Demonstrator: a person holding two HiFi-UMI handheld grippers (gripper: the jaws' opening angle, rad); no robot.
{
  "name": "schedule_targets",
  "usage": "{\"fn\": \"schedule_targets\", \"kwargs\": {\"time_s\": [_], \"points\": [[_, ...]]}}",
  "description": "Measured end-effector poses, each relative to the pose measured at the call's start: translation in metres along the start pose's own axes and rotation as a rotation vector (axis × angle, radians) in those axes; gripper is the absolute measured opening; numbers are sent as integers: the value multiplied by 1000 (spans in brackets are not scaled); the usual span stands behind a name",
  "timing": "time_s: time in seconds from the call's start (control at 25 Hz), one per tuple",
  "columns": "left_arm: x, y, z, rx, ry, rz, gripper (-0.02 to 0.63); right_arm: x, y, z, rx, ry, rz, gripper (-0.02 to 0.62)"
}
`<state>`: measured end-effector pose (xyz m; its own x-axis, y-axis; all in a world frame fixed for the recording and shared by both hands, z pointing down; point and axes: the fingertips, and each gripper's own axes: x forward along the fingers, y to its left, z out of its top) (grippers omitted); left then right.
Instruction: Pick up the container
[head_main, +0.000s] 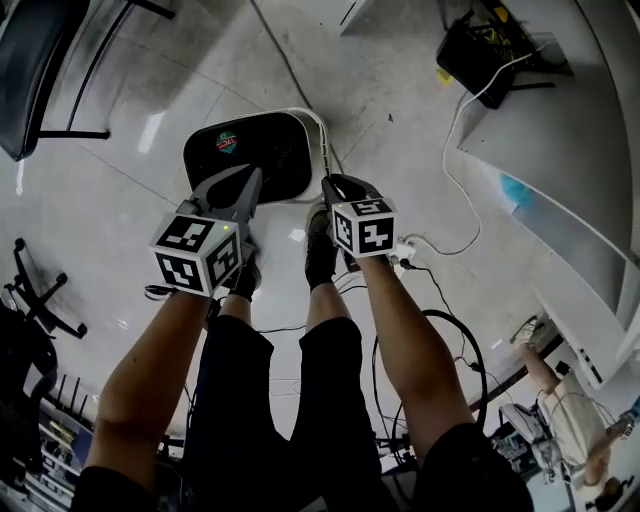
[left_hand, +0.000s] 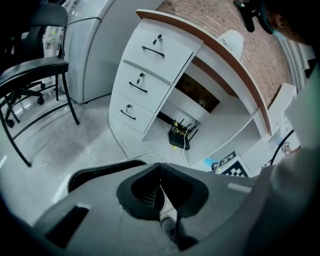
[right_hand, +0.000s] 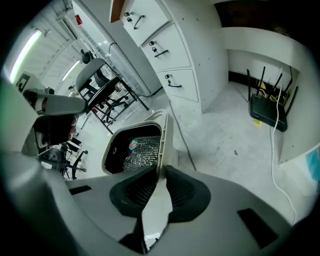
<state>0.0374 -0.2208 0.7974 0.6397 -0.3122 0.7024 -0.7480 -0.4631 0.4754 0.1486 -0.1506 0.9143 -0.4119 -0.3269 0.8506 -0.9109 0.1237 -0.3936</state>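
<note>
Left claw (head_main: 254, 178), right claw (head_main: 329, 186), one container (head_main: 270, 112).

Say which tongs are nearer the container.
Right. The right tongs grip the container by its right wall. The left tongs, shut and empty, hang over its near rim.

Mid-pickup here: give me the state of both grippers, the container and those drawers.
container: upright, open-topped, rim gripped on one side only.
left hand-held gripper: shut, nothing seen between its jaws.
right hand-held gripper: shut on the container's rim.
drawers: all three shut.
</note>
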Motion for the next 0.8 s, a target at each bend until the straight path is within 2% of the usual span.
{"fn": "schedule_targets", "kwargs": {"time_s": [0.12,0.28,0.44,0.48,0.56,0.6,0.8], "points": [[7,4,-1,-9,9,-13,3,-6,17,11,-47,-22,12,54],[33,10,-12,-101,46,-59,3,-10,26,20,-61,-66,19,54],[62,8,-20,-97,80,-106,9,-14,38,32,-102,-105,44,54],[68,6,-22,-112,85,-120,34,-16,41,32,-106,-113,51,54],[78,1,-25,-178,94,-154,171,-21,47,33,-104,-130,67,54],[82,-1,-24,-213,91,-169,193,-23,50,34,-101,-140,76,54],[99,-17,-19,-273,104,-244,202,-31,63,36,-126,-173,108,54]]}}
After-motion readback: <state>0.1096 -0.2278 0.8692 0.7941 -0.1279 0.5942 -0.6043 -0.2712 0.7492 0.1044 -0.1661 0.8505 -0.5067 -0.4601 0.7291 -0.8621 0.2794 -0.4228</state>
